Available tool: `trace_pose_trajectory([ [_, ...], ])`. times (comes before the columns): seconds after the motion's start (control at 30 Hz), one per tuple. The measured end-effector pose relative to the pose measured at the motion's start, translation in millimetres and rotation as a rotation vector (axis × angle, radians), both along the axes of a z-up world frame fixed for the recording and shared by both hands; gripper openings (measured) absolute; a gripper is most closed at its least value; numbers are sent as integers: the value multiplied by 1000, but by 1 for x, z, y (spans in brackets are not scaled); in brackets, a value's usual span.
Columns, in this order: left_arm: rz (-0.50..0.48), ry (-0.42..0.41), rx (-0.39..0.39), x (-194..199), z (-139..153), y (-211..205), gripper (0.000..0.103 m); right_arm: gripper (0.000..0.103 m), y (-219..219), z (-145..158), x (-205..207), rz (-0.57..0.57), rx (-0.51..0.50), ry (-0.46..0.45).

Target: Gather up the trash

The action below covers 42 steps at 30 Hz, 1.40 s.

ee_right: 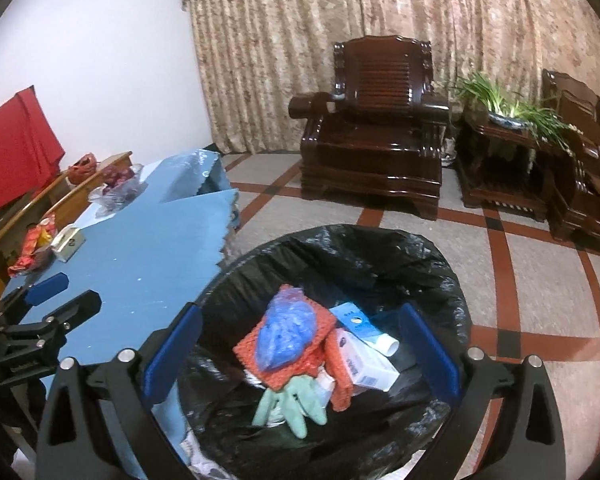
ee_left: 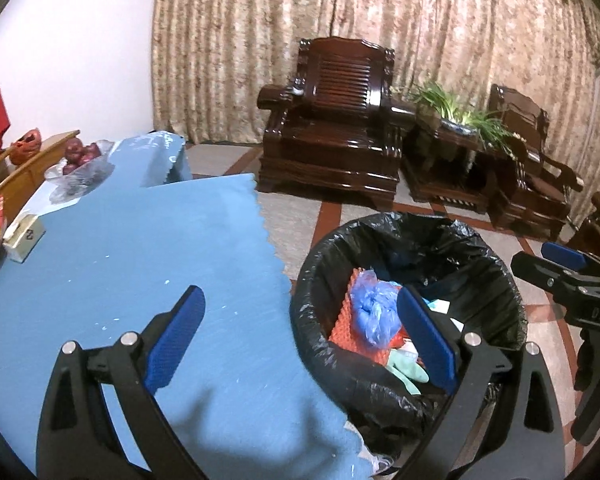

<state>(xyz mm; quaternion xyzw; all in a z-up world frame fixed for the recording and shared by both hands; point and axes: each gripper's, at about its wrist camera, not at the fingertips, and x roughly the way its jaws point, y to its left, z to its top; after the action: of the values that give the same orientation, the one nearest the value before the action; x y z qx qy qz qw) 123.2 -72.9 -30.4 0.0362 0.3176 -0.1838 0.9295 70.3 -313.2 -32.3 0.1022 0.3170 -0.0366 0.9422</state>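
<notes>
over the bin, both hand-held grippers spread, empty; lower trash hidden.

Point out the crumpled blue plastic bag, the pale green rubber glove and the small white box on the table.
crumpled blue plastic bag point(ee_right: 286, 334), right wrist view, its bulging middle
pale green rubber glove point(ee_right: 290, 404), right wrist view, its palm
small white box point(ee_left: 23, 236), left wrist view, its front face
</notes>
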Motion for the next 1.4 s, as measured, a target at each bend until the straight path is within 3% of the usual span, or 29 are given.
trace_pose_trajectory([
  [0.4,40,-61,9,-37,29,27,94,97,35,39,-25,56,-32,-56],
  [0.97,76,-124,-38,-56,59,46,94,97,63,55,-31,92,-64,-85],
  [1.4,83,-130,-40,-58,64,51,94,97,70,61,-29,108,-77,-93],
])
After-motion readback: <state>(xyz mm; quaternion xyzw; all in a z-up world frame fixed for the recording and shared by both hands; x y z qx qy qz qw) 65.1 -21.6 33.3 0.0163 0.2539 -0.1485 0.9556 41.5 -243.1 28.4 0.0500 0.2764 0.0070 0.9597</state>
